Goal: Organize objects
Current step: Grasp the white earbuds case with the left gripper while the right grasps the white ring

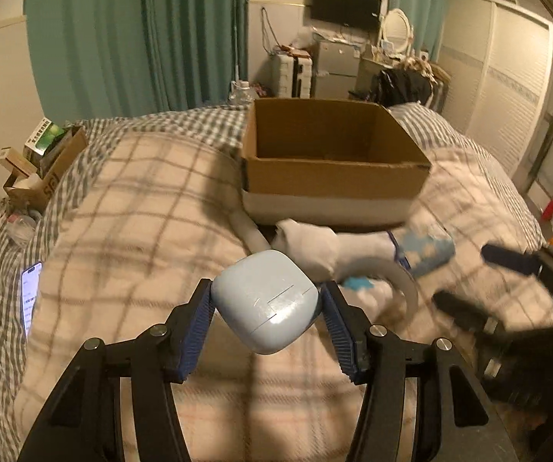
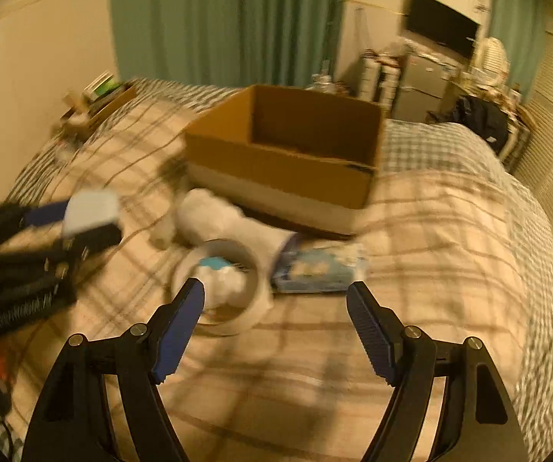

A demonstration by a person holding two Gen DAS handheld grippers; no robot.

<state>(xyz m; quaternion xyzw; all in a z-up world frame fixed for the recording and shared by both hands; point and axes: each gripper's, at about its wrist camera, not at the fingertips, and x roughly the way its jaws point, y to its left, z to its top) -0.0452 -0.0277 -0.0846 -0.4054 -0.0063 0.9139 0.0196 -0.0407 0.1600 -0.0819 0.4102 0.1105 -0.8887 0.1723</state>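
Observation:
My left gripper [image 1: 265, 294] is shut on a pale blue rounded case [image 1: 265, 300], held above the plaid bed; the left gripper also shows at the left of the right wrist view [image 2: 84, 223]. An open cardboard box [image 1: 334, 161] [image 2: 284, 158] stands on the bed ahead. In front of the box lie a white sock [image 1: 311, 242] [image 2: 218, 215], a roll of tape [image 1: 399, 273] [image 2: 222, 288] and a blue tissue pack [image 1: 426, 250] [image 2: 319, 269]. My right gripper [image 2: 276, 292] is open and empty above the bed, near the tape roll; it also shows blurred at the right of the left wrist view [image 1: 480, 273].
A phone [image 1: 30, 296] with a lit screen lies at the bed's left edge. A small carton of boxes [image 1: 41, 165] stands at the far left. Cluttered furniture [image 1: 338, 65] and a wardrobe [image 1: 507, 88] lie beyond the bed.

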